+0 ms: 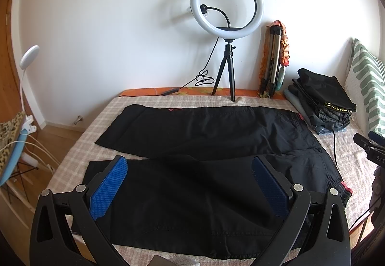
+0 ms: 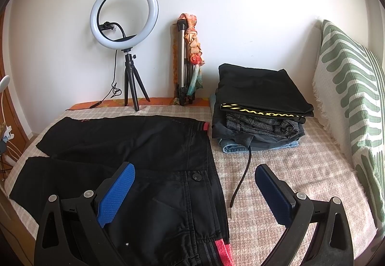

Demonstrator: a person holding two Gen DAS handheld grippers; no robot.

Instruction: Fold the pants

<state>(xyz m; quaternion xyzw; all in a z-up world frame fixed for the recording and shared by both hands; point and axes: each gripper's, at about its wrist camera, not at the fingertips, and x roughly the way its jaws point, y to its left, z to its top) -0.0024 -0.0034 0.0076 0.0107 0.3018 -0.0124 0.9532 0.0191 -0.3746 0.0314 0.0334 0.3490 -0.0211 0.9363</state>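
Observation:
Black pants [image 1: 204, 143] lie flat on the checked bed cover [image 1: 79, 143], legs spread apart and pointing left, waistband with red trim at the right. They also show in the right wrist view [image 2: 134, 145], waistband [image 2: 216, 196] near the middle. My left gripper [image 1: 190, 172] is open and empty, hovering over the near leg. My right gripper [image 2: 195, 181] is open and empty, above the waistband by the button [image 2: 197, 177].
A stack of folded clothes [image 2: 259, 107] sits at the back right with a black drawstring [image 2: 240, 181] trailing off it. A ring light on a tripod [image 2: 125, 25] and a folded tripod [image 2: 182, 61] stand by the wall. A green-striped pillow [image 2: 349, 97] lies right.

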